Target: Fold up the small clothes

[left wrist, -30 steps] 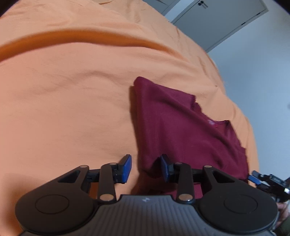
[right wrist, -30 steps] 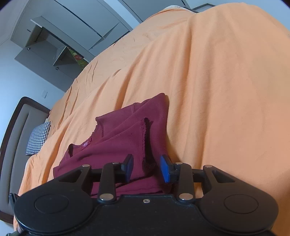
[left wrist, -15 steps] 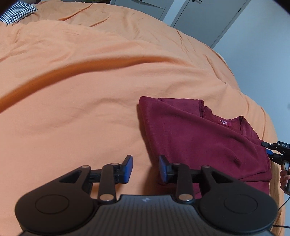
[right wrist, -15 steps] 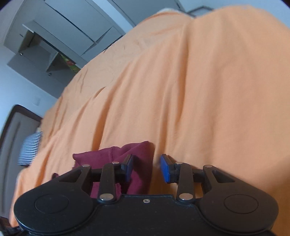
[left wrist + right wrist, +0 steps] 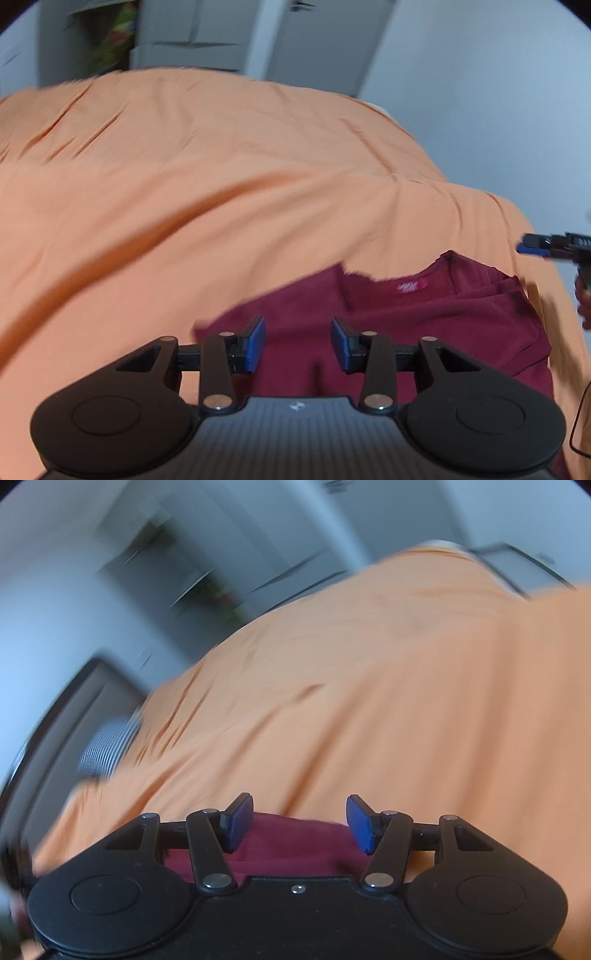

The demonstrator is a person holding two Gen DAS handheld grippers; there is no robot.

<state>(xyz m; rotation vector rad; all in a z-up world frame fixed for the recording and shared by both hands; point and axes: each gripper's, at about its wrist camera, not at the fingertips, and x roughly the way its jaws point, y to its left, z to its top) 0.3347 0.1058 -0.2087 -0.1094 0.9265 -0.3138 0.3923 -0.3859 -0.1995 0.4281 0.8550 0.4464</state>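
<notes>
A dark red small garment lies folded on the orange bedspread, its pink neck label facing up. My left gripper is open and empty, held just above the garment's near part. My right gripper is open and empty; a strip of the garment shows under its fingers. The right gripper's blue tips also show at the right edge of the left wrist view, beyond the garment.
The orange bedspread fills both views. A black-and-white checked pillow and a dark headboard stand at the left. Grey wardrobe doors and a white wall stand behind the bed.
Both grippers have pulled back and tilted up from the garment, so it sits lower in both views. The right gripper's jaws have opened wider. Both views are motion-blurred.
</notes>
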